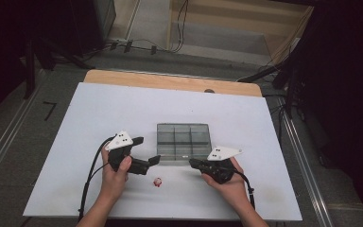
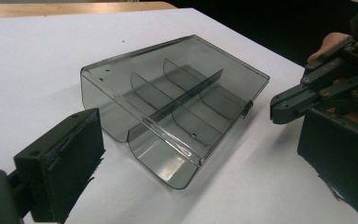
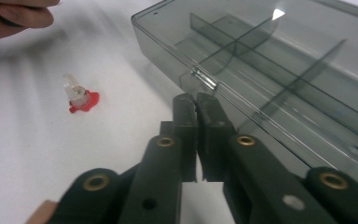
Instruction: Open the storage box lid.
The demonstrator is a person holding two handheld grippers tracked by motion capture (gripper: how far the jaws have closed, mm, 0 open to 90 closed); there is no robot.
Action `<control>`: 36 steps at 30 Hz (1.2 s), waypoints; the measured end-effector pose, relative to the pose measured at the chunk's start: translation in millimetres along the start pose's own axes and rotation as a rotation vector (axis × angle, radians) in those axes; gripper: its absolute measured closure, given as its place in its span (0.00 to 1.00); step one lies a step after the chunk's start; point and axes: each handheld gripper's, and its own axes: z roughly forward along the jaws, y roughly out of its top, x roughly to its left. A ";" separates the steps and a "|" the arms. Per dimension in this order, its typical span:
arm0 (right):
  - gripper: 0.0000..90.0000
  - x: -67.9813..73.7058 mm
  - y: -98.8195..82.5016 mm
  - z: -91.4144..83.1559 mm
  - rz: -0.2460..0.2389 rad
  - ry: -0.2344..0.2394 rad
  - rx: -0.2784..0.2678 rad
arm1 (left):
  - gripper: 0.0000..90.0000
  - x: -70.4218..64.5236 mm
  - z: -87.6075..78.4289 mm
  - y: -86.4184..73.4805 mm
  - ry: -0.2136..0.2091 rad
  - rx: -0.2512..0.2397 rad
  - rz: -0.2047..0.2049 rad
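A smoke-grey see-through box [image 1: 183, 141] with inner dividers lies flat at the middle of the white table [image 1: 99, 109]. My left gripper [image 1: 147, 150] stands open at the box's near left corner, one jaw on each side of the box [image 2: 168, 107] in the left gripper view, nothing pressed. My right gripper [image 1: 192, 163] is shut with nothing between its jaws. Its tips [image 3: 196, 100] point at the box's front wall [image 3: 270, 70], close under a small clear clasp [image 3: 204, 78]; whether they touch it I cannot tell. The right gripper [image 2: 284, 105] also appears in the left gripper view.
A small red-and-clear part [image 1: 157, 181] lies on the table between the two hands, in front of the box, and appears as the red part [image 3: 80, 99] to the left of the right jaws. A bare wooden strip [image 1: 170, 81] runs along the table's far edge.
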 end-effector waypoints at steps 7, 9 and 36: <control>0.98 -1.8 -4.0 15.2 0.001 0.027 0.040 | 0.00 -1.1 5.2 -2.7 0.002 0.025 0.014; 0.98 -3.3 -6.4 22.1 0.018 0.027 0.054 | 0.00 -1.1 6.3 -3.3 0.005 0.030 0.012; 0.98 -4.6 -0.7 24.4 0.020 0.002 0.024 | 0.00 -2.3 8.6 -4.9 0.007 0.036 0.017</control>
